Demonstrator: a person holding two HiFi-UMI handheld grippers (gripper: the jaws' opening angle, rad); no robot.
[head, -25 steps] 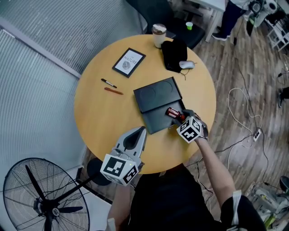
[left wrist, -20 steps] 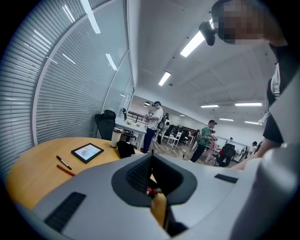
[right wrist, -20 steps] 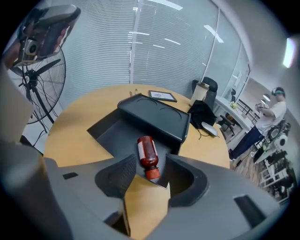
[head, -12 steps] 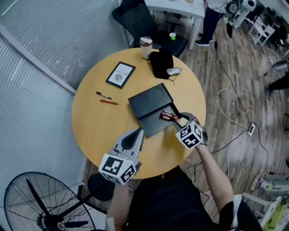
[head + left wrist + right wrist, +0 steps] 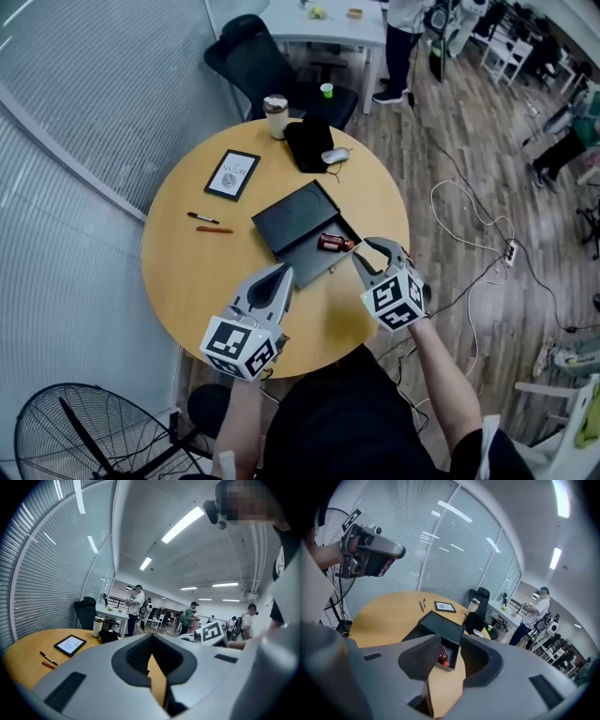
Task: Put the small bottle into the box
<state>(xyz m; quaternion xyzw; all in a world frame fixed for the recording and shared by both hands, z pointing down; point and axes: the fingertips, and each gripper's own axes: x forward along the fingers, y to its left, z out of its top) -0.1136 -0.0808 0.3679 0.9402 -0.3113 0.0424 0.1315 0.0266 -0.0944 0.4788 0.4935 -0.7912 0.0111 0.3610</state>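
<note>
Head view looks down on a round wooden table [image 5: 187, 281] with the black box [image 5: 305, 264] lying open near its right edge, its lid [image 5: 289, 214] flat beside it on the far side. The small bottle [image 5: 335, 244] lies on its side inside the box, at the right end, with its orange cap against the wall nearest me.

My right gripper [image 5: 375, 255] hovers just beside that end of the box, apart from it. My fingers there are spread and closing on nothing. In the right gripper view the gap of my right gripper [image 5: 450, 639] frames the bottle [image 5: 443, 657] in the box beyond, untouched.

My left gripper [image 5: 284, 270] hangs over the near side of the table, close to the box's near left corner. Its fingers are pressed together at the tips and hold nothing; the left gripper view shows the same meeting point [image 5: 152, 635].

Farther off lie a tablet [image 5: 232, 174], two pens [image 5: 206, 223], a cup [image 5: 275, 103] and a mouse [image 5: 335, 155].
</note>
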